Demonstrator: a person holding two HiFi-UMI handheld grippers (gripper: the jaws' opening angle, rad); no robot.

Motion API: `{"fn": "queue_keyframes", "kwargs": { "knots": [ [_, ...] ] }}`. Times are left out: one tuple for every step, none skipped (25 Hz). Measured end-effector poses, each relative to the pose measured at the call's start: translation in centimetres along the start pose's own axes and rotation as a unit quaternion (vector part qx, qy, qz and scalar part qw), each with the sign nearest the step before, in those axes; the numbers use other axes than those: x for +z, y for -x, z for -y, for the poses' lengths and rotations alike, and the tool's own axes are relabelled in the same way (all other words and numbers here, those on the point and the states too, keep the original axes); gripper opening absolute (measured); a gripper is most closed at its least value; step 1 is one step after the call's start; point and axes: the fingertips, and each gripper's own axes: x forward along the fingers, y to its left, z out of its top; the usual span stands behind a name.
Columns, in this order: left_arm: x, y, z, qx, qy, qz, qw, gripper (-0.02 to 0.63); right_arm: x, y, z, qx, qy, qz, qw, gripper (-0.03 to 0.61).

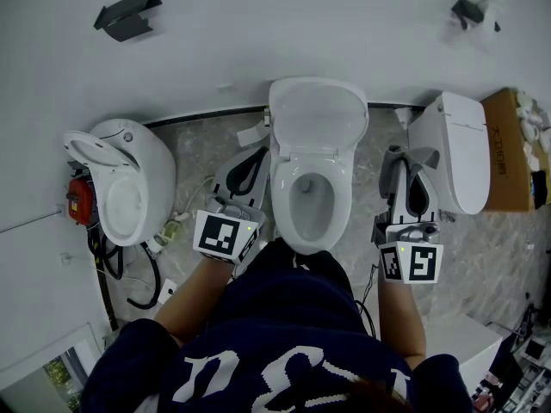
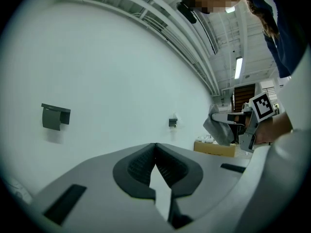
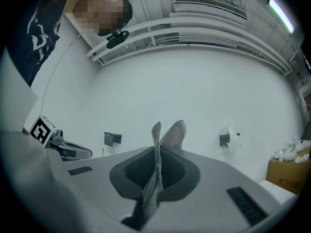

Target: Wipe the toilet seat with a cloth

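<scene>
Currently in hand: the approach; wiping has not begun, and both claws are off the bowl.
Right claw [image 3: 156,164]: pinching the grey cloth [image 3: 169,136], which sticks up past its tips, near the toilet seat [image 1: 281,198] on its right but clear of it.
Left claw [image 2: 155,148]: pressed together with nothing in it, just left of the bowl.
Lid [image 1: 317,114]: raised, so the seat ring lies open.
Next move: probably bring the cloth inward and down, flat onto the ring.
Writing: none legible; only square markers on the cubes and cut-off white letters on the person's dark top.
</scene>
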Motion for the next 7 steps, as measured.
{"fn": "queue_keyframes", "kwargs": {
  "knots": [
    [0.1, 0.5, 0.5, 0.001, -0.001, 0.001, 1.0000, 0.011, 0.2, 0.8, 0.0, 0.000, 0.001, 0.003, 1.000, 0.025],
    [0.3, 1.1, 0.9, 0.001, -0.003, 0.004, 1.0000, 0.011, 0.7, 1.6, -0.2, -0.001, 0.002, 0.006, 1.000, 0.025],
    [0.7, 1.6, 1.2, 0.001, -0.004, 0.007, 1.0000, 0.011, 1.2, 2.3, -0.5, -0.001, 0.005, 0.009, 1.000, 0.025],
    [0.9, 2.1, 1.3, 0.001, -0.003, 0.010, 0.9999, 0.011, 1.6, 2.8, -0.8, -0.001, 0.007, 0.012, 1.000, 0.025],
    [1.0, 2.3, 1.2, 0.002, -0.002, 0.013, 0.9999, 0.011, 1.8, 2.9, -1.0, 0.000, 0.009, 0.014, 1.000, 0.025],
    [1.1, 2.4, 1.0, 0.004, 0.000, 0.015, 0.9999, 0.011, 1.9, 2.9, -1.2, 0.001, 0.010, 0.014, 1.000, 0.025],
    [1.1, 2.5, 0.7, 0.005, 0.002, 0.016, 0.9999, 0.011, 2.0, 2.8, -1.3, 0.003, 0.011, 0.015, 1.000, 0.025]
  ]
}}
